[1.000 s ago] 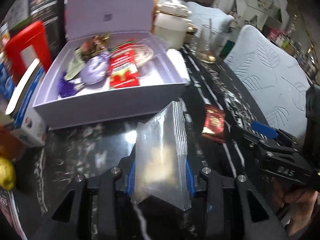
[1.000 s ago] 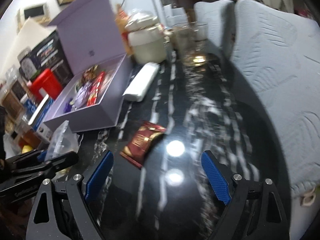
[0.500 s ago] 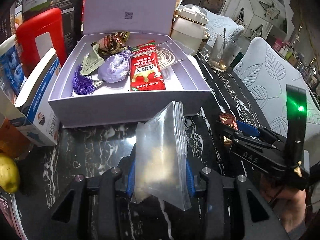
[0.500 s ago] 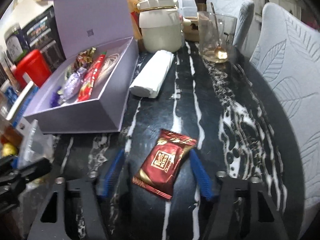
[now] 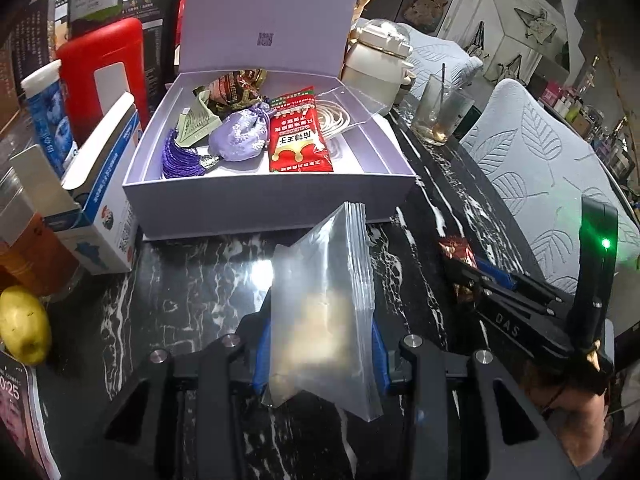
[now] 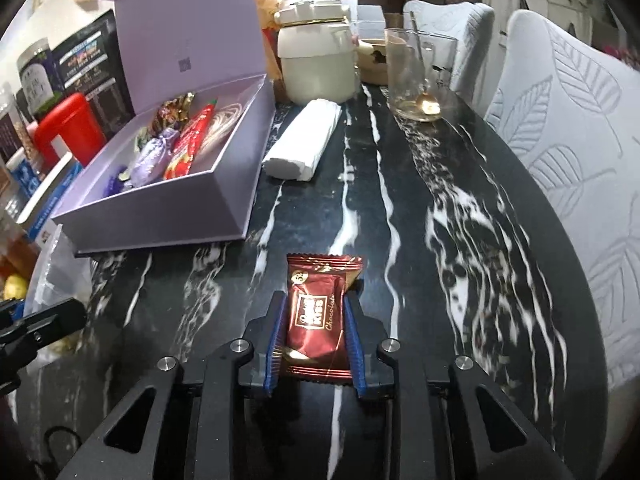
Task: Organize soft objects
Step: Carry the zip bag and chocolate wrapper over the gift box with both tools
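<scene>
Left tongs: blue pads clamped on a clear zip-seal plastic bag stack, held above the black white-veined marble desk. Bag stack stands on edge; long axis runs away from the camera, zip-seal end pointing toward the box, loose corner hanging toward the camera.

Right tongs: jaws closing, blue pads at both long sides of a dark red foil chocolate packet. Packet lies between the pads, long axis along the fingers; crimped end with gold trim points away from the camera, print facing up. Whether it rests on the desk or is just lifted: cannot tell. In the left wrist view the same packet shows at the tip of the right tongs, to the right of the bag stack.

Beyond: open lilac cardboard gift box, lid upright at the back. Inside, left to right: purple tasselled fabric sachet, red snack packet lying lengthwise front to back, coiled white cord.

Right of the box: rolled white cloth, lying near to far on the desk. Farther back: cream lidded jar, glass cup with a spoon.
</scene>
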`<action>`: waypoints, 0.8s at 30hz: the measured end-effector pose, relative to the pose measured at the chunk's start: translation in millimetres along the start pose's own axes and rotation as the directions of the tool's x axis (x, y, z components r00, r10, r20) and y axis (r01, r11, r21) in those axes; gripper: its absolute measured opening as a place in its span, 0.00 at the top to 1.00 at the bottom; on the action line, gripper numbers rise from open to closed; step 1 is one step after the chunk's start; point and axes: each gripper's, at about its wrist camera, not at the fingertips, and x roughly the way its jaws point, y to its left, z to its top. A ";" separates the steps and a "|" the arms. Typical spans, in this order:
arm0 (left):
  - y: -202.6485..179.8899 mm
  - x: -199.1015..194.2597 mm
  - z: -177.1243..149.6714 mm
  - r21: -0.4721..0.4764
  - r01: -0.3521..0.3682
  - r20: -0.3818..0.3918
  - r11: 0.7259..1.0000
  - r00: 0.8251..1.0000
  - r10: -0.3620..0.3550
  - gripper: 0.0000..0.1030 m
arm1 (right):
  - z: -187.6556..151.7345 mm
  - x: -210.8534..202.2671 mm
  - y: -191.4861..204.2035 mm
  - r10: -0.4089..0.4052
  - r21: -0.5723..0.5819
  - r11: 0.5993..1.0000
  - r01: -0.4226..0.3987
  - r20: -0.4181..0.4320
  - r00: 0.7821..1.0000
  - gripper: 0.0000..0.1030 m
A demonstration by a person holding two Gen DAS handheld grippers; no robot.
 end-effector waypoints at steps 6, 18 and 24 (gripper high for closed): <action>-2.1 -12.2 -13.3 -0.001 -0.004 0.005 1.000 1.000 0.004 0.62 | -17.7 -21.9 3.9 0.006 0.004 1.000 -0.006 0.013 1.000 0.73; -10.6 -39.4 -41.7 0.020 -0.007 0.024 1.000 1.000 0.006 0.62 | -50.3 -68.3 24.4 0.076 -0.029 0.997 -0.074 0.052 0.996 0.73; -18.1 -52.8 -56.8 0.045 -0.003 0.037 0.999 0.999 0.001 0.62 | -70.1 -90.3 37.4 0.123 -0.050 0.991 -0.120 0.060 0.991 0.73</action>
